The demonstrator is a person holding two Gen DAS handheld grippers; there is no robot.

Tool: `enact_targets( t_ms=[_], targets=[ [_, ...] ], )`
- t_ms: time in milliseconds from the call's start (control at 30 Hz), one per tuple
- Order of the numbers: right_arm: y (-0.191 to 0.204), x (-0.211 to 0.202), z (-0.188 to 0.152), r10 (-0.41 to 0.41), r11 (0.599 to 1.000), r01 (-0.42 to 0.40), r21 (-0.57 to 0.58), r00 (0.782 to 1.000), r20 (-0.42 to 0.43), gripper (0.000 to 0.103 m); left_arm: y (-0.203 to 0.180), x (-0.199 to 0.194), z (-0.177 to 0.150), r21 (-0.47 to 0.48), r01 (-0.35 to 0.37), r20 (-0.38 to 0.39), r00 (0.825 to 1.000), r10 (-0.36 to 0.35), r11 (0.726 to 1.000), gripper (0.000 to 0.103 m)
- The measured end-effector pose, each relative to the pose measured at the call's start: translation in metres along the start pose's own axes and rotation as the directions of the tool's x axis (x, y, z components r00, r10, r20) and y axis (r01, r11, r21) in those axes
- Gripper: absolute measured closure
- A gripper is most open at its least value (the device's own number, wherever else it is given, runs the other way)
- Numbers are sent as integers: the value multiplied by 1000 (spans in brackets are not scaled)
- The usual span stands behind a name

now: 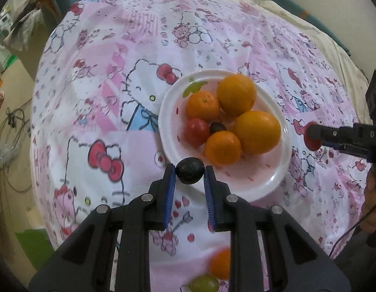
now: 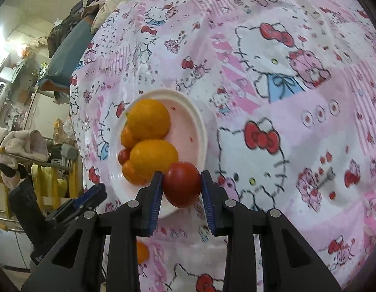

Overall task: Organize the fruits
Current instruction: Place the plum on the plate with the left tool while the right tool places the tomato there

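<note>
Held between the blue pads of the left gripper (image 1: 189, 174), a small dark round fruit (image 1: 189, 174) is seen over the near rim of the white plate (image 1: 282, 165). Clamped in the right gripper (image 2: 181, 185) is a glossy red tomato (image 2: 181, 184), just beside the plate's edge. Oranges (image 1: 257, 131) crowd the plate's middle; bare room is left along its near side. Wide patterned cloth (image 1: 102, 92) lies open around it.

Right gripper (image 2: 181, 182) clamped on a red tomato (image 2: 181, 187), over near rim of white plate (image 2: 200, 126). Plate holds two big oranges (image 2: 149, 119), smaller orange fruits, one small red one (image 2: 124, 155). Pink cartoon-cat cloth (image 2: 273, 97) underneath. Left gripper (image 2: 90, 194) at lower left, another orange (image 2: 141, 251) on cloth below
</note>
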State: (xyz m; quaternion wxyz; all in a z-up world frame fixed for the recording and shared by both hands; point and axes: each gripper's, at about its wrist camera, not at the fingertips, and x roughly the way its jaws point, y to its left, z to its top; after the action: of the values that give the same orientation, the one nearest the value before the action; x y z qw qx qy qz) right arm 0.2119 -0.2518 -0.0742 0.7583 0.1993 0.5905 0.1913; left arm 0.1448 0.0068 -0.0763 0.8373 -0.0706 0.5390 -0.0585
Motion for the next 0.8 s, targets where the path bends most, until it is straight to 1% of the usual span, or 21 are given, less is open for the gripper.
enact_targets(
  t_ms=[200,367,467,533,700,733,767,800],
  targets=[
    [-2,15,15,3,1000,-3,24,1000,1,70,-1,13,10,6,11,-15,1000,-11,1000,83],
    [-3,27,24,1,999,-1,38,1000,-4,70,0,19,12,0,23,-23,999,-23,1000,82],
    [-3,31,25,4,999,-3,40,1000,-5,70,1,19,12,-3,25,-25,999,-25,1000,82],
    [-3,33,26,-10,999,10,35,1000,-3,68,1,20,12,-7,27,-26,999,-27,1000,82],
    [-3,34,24,-4,999,4,40,1000,-3,67,-1,22,12,-2,26,-38,999,-27,1000,82],
    [-4,33,25,-1,999,1,41,1000,1,67,-2,22,12,-2,26,-42,999,-26,1000,80],
    [-4,32,25,3,999,-3,44,1000,5,67,-3,22,12,0,30,-42,999,-30,1000,76],
    [-4,30,25,7,999,-8,52,1000,11,65,-3,21,12,1,35,-41,999,-35,999,73]
  ],
)
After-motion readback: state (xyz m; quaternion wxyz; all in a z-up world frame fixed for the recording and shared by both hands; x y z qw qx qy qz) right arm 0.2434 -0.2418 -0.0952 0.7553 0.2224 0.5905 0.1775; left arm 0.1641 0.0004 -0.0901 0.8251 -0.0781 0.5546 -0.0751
